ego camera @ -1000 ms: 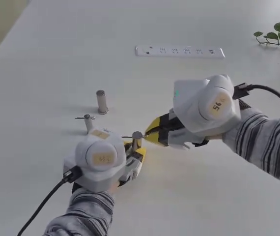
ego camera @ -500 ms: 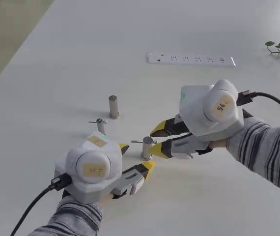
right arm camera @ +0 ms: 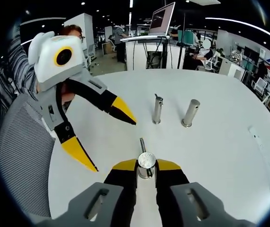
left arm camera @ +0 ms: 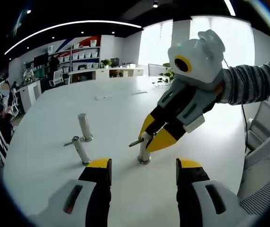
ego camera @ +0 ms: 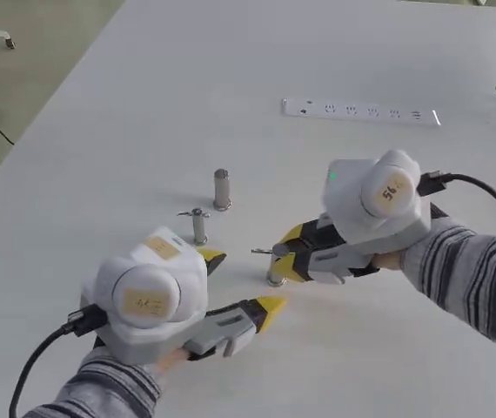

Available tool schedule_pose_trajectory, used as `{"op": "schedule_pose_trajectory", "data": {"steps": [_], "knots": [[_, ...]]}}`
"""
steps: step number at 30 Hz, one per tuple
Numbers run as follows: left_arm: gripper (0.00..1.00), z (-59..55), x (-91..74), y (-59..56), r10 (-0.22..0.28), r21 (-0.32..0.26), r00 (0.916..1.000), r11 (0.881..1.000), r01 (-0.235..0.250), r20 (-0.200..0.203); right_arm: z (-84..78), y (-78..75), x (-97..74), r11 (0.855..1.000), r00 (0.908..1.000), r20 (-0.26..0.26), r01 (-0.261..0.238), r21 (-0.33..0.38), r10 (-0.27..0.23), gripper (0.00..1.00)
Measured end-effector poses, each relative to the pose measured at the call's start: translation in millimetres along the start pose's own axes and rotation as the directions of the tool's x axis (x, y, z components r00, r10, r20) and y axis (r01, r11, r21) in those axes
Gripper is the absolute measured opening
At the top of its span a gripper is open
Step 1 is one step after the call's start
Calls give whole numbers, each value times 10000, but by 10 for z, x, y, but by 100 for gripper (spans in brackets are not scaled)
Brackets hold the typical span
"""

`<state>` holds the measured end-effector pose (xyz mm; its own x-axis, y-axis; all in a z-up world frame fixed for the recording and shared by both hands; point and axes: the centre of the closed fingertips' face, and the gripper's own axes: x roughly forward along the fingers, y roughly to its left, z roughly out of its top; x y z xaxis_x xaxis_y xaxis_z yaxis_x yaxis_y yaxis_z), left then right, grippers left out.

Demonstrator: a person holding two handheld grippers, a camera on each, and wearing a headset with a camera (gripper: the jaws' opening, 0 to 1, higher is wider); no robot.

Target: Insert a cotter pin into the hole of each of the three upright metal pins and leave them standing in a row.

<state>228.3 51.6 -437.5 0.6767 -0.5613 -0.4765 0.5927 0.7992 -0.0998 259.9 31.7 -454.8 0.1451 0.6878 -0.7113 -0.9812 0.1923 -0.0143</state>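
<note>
White desk (ego camera: 144, 104) fills the frame, with three upright cylindrical steel pins near centre. The right tool (ego camera: 281, 259) is clamped on the nearest pin (right arm camera: 146, 163), which has a thin wire cotter pin (ego camera: 262, 252) through it. The middle pin (ego camera: 199, 226) carries one too. The far pin (ego camera: 222, 189) looks bare, so it is probably not yet fitted. At lower centre the left tool (ego camera: 248, 279) gapes wide and holds nothing.

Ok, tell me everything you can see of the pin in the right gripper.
The pin is a silvery metal cylinder with a flat round top and a flared base, standing upright on the white table. A cotter pin pokes sideways through its top. The right gripper is shut on its upper end.
</note>
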Motion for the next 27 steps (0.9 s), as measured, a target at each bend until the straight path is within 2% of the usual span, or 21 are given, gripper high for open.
{"op": "schedule_pose_trajectory", "data": {"steps": [8, 14, 18, 23, 27], "knots": [[68, 17, -128, -9, -130, 269, 9998, 9996, 126, 119, 6, -6, 1, 9999, 9999, 151, -66, 148, 64, 8], [76, 45, -212, 63, 21, 346, 9997, 9994, -29, 246, 19, -26, -9, 9999, 9999, 122, 10, 125, -11, 8], [81, 72, -239, 127, 55, 257, 9991, 9996, -66, 428, 89, -72, -27, 9996, 9997, 250, 42, 292, -49, 8], [88, 81, -273, 212, 171, 201, 9988, 9996, -180, 469, 121, -149, -10, 9997, 9997, 168, 179, 161, -182, 8], [93, 69, -284, 234, 168, 78, 9987, 9998, -172, 474, 142, -195, 23, 9997, 9997, 23, 227, -36, -227, 8]]}}
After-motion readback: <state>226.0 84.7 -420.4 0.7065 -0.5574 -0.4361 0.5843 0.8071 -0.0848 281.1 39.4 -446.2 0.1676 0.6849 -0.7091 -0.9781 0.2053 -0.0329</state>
